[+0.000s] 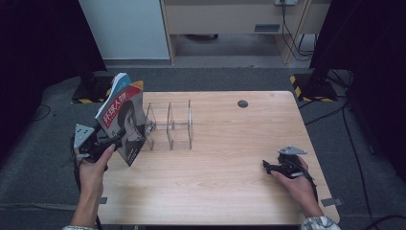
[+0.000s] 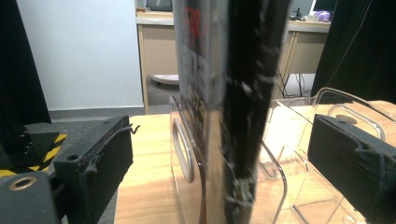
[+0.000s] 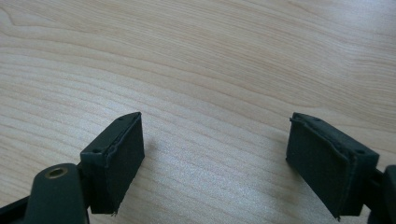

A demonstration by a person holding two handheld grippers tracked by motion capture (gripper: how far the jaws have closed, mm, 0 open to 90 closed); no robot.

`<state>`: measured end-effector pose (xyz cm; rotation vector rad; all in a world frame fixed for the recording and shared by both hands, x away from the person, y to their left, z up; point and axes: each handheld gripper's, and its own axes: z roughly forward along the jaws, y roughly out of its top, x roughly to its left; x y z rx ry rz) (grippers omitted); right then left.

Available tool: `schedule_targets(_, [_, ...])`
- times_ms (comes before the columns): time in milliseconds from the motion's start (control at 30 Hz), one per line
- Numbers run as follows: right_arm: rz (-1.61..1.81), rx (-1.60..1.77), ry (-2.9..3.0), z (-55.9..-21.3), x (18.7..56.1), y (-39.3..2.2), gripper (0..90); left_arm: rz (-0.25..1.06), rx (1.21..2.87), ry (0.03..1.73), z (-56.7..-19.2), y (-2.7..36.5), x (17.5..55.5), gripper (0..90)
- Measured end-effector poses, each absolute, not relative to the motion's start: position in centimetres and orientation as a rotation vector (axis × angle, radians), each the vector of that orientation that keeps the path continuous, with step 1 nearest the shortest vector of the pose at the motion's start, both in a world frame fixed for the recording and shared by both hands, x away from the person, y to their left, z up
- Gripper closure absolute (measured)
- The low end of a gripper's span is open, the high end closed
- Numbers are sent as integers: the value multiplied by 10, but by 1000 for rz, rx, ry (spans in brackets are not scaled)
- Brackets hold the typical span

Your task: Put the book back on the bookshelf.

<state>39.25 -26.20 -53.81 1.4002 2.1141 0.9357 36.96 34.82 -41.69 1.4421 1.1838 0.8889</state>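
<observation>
High view: left gripper (image 1: pixel 111 142) at the table's (image 1: pixel 230 191) left edge, jaws spread around an upright magazine (image 1: pixel 122 117) — clear divider rack (image 1: pixel 170 125) just beside it, to its right; right gripper (image 1: pixel 268 166) spread wide, empty, well apart.

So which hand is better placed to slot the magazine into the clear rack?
Left. The left tool has the magazine upright beside the clear rack; the right tool rests far off.
</observation>
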Motion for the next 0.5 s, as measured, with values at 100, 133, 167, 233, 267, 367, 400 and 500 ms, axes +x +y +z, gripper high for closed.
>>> schedule_targets(100, [936,1400,2114,-538,392,-262,193,899,1455,1182,-419,347,367,60])
schedule_targets(133, [936,1401,2114,-538,392,-262,193,892,1452,1183,-420,347,366,60])
schedule_targets(167, [936,1400,2114,-538,392,-262,193,893,1455,1182,-421,347,366,60])
schedule_targets(233, [936,1403,2114,-538,392,-262,193,888,1460,1182,-423,346,364,60])
schedule_targets(267, [936,1402,2114,-538,392,-262,193,887,1462,1182,-424,346,364,60])
schedule_targets(367, [936,1402,2114,-538,392,-262,193,881,1464,1183,-426,346,361,61])
schedule_targets(400, [936,1402,2114,-538,392,-262,192,881,1469,1184,-427,346,361,61])
schedule_targets(500, [936,1404,2113,-538,392,-262,191,879,1477,1187,-429,346,360,61])
